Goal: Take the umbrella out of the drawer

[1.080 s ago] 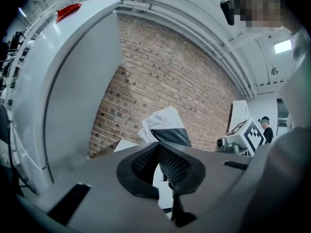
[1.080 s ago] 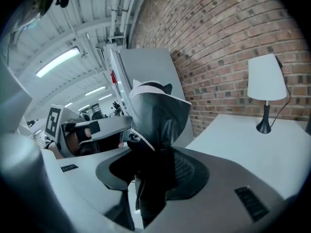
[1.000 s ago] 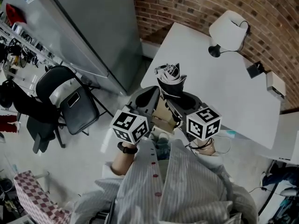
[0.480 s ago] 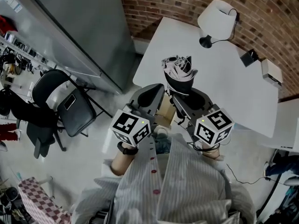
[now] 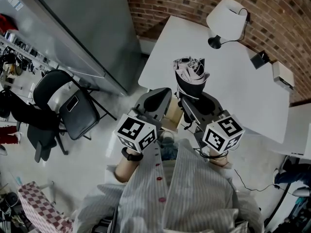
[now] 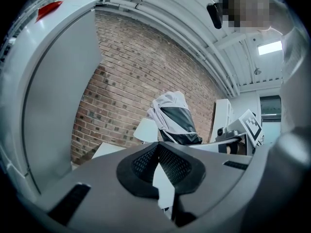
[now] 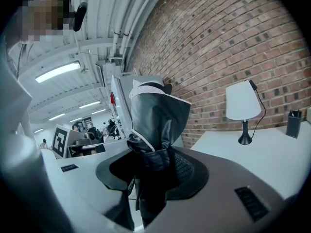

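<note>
The right hand-held gripper (image 5: 192, 97) is clamped on the lower end of the folded umbrella (image 5: 189, 75), which stands up at its 12 o'clock over the near edge of the white table (image 5: 233, 93), with no drawer in view. The left hand-held gripper (image 5: 162, 95), at its 9 o'clock, has its jaws together on nothing. The umbrella looks free of the drawer, so I would hold the clamp firm on the slippery fabric and lay it on bare table, away from the lamp (image 5: 228, 17) at 1 o'clock.
</note>
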`<action>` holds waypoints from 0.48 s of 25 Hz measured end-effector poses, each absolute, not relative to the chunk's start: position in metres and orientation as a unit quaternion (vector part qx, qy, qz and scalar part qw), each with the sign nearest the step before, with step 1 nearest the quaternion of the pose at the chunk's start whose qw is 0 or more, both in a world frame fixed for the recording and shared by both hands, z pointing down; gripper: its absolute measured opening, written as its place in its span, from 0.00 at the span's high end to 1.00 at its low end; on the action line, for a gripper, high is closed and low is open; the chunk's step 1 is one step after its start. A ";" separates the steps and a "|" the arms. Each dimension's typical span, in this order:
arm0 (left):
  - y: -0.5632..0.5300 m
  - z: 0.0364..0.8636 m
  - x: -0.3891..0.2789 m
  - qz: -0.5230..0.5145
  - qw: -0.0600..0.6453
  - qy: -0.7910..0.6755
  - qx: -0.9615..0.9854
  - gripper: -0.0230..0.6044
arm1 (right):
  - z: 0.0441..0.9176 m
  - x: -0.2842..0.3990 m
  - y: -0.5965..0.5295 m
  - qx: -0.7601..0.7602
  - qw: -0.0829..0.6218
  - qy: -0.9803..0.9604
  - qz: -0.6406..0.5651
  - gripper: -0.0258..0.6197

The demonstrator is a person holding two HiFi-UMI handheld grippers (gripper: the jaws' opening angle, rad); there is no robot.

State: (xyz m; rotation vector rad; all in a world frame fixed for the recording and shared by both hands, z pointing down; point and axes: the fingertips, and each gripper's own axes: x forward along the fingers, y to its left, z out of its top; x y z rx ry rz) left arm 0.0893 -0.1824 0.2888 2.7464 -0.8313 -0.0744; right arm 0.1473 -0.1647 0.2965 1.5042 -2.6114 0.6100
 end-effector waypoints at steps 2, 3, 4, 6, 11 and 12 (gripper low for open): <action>-0.183 0.289 0.089 -0.024 0.134 -0.288 0.948 0.95 | 0.299 0.148 -0.165 0.490 0.033 -0.848 0.199 0.68; -0.183 0.289 0.088 -0.024 0.133 -0.288 0.948 0.95 | 0.299 0.148 -0.165 0.492 0.033 -0.847 0.199 0.68; -0.183 0.289 0.088 -0.025 0.133 -0.288 0.948 0.95 | 0.299 0.148 -0.166 0.493 0.034 -0.847 0.198 0.68; -0.183 0.288 0.087 -0.025 0.133 -0.287 0.948 0.95 | 0.299 0.148 -0.166 0.494 0.037 -0.846 0.195 0.68; -0.183 0.288 0.088 -0.023 0.134 -0.283 0.950 0.95 | 0.300 0.146 -0.168 0.492 0.047 -0.848 0.192 0.68; -0.184 0.289 0.088 -0.023 0.135 -0.282 0.950 0.95 | 0.300 0.145 -0.169 0.491 0.048 -0.848 0.192 0.68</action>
